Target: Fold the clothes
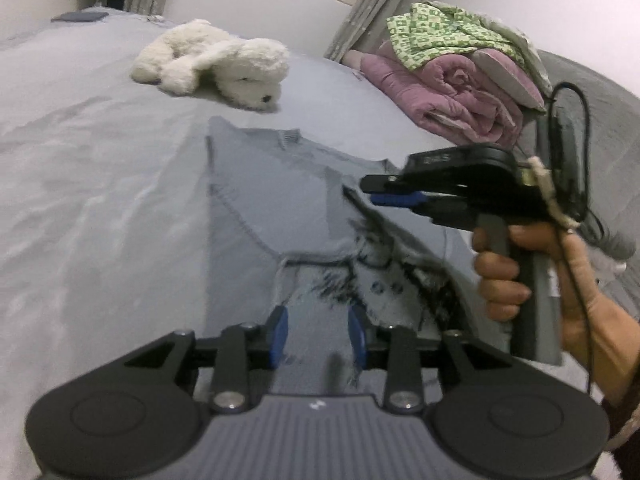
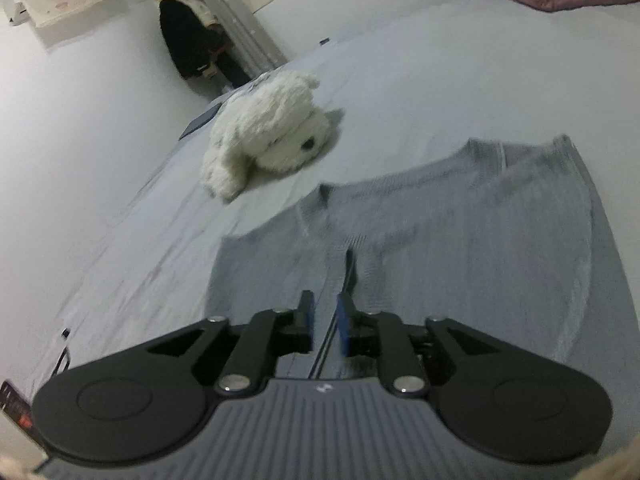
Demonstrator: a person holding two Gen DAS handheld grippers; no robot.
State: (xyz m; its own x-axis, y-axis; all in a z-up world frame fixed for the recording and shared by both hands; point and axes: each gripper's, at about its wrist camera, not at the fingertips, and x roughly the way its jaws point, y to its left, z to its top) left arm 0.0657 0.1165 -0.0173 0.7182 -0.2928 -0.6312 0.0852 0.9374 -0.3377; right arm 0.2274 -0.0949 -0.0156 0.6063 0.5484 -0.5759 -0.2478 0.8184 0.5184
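Note:
A grey knit garment [image 1: 272,200] lies flat on the grey bed, partly folded, with a dark print near its front end. It also shows in the right wrist view [image 2: 460,240]. My left gripper [image 1: 318,330] is low over the garment's near end with its blue pads apart and cloth between them. My right gripper [image 1: 394,192] hangs above the garment's right side, seen from the side, its blue pads close together. In its own view the right gripper [image 2: 324,322] has a narrow gap between the pads, with nothing held.
A white plush dog [image 1: 216,64] lies on the bed [image 1: 80,200] beyond the garment, also in the right wrist view [image 2: 268,132]. A rolled pink quilt [image 1: 452,88] with a green patterned cloth [image 1: 440,34] on top sits at the back right. Curtains and a window stand behind.

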